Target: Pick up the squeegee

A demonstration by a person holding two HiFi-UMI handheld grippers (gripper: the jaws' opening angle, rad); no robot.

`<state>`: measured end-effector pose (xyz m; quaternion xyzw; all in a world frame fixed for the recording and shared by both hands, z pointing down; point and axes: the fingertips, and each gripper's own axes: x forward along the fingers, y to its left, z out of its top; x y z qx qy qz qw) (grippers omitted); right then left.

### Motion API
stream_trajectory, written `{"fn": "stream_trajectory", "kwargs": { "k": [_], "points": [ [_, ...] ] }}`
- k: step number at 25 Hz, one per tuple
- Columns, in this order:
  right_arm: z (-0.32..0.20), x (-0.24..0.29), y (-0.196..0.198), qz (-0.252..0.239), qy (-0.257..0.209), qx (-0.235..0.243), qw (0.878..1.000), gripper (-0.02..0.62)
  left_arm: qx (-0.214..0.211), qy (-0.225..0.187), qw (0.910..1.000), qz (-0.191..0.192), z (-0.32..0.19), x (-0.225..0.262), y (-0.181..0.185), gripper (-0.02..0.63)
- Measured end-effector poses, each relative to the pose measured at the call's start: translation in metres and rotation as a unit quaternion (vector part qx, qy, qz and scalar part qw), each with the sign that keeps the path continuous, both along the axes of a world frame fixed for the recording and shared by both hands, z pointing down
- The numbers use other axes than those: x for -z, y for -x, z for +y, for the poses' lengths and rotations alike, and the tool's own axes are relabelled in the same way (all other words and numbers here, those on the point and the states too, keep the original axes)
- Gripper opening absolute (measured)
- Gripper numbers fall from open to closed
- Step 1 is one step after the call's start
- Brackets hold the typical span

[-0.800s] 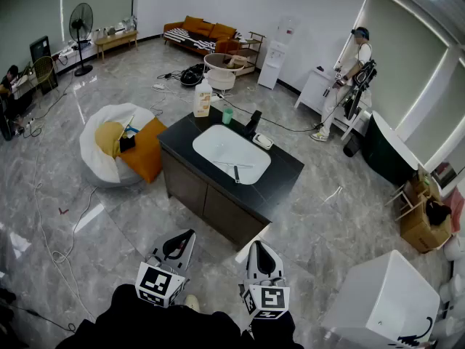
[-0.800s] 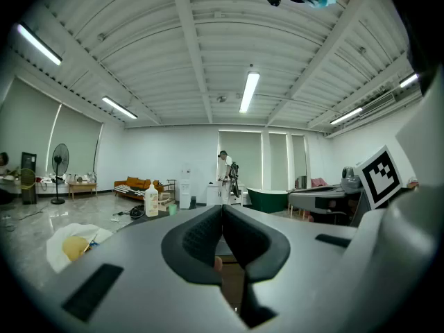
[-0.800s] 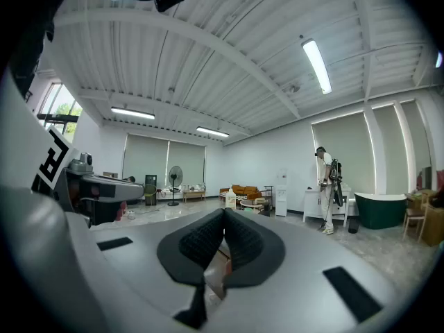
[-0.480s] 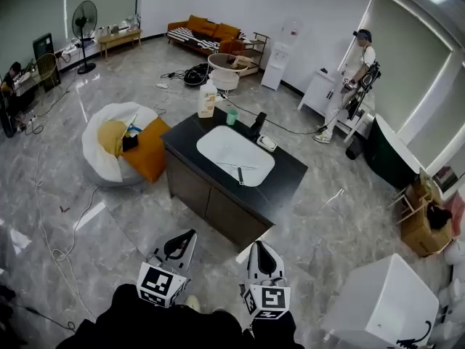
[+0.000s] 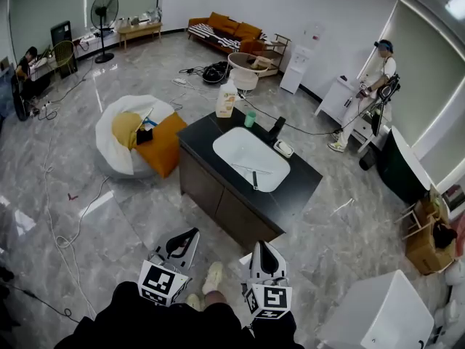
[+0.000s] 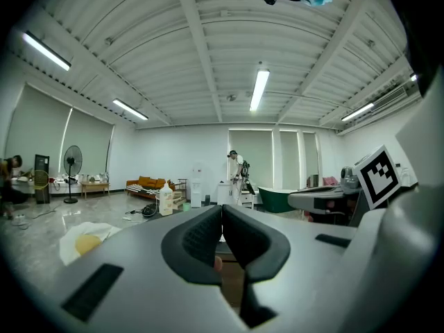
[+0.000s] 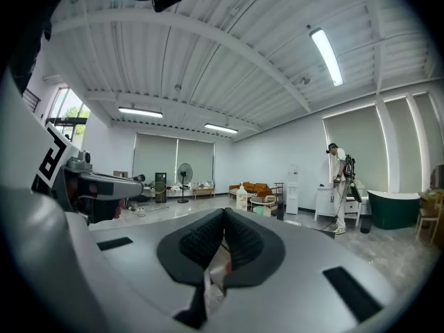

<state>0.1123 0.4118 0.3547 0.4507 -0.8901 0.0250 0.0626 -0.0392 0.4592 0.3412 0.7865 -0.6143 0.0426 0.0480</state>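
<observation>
- Shows the left gripper [image 5: 187,235] with jaws pressed together, nothing between.
- Shows the right gripper [image 5: 260,246] just beside it, likewise closed and empty.
- Finds the squeegee [image 5: 254,177] lying in the white sink [image 5: 232,147] of the dark vanity [image 5: 218,202], well ahead of both.
- Puts a bottle [image 5: 227,99] and a green cup [image 5: 249,118] at the countertop's far edge.

squeegee [image 5: 253,177] in the sink [image 5: 238,150] too small for detail; white cabinet [image 5: 378,315] cut by the lower edge

The surface [image 5: 301,186] is black, its sink [image 5: 234,150] white. The cushion [image 5: 167,144] is orange, the floor [image 5: 102,217] grey with marble veining.
</observation>
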Motion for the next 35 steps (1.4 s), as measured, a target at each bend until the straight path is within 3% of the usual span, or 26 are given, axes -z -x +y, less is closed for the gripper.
{"fn": "stream_trajectory", "kwargs": {
  "k": [9,35],
  "points": [
    [-0.058,-0.005,0.01,-0.01,0.005,0.009,1.0,0.015,0.012,0.0,0.9999,-0.002,-0.05,-0.002,0.008,0.025],
    [-0.308,-0.023,0.013,-0.019,0.026,0.005,0.999,0.015,-0.004,0.007,0.9999,-0.009,-0.305,-0.006,0.006,0.025]
  ]
}}
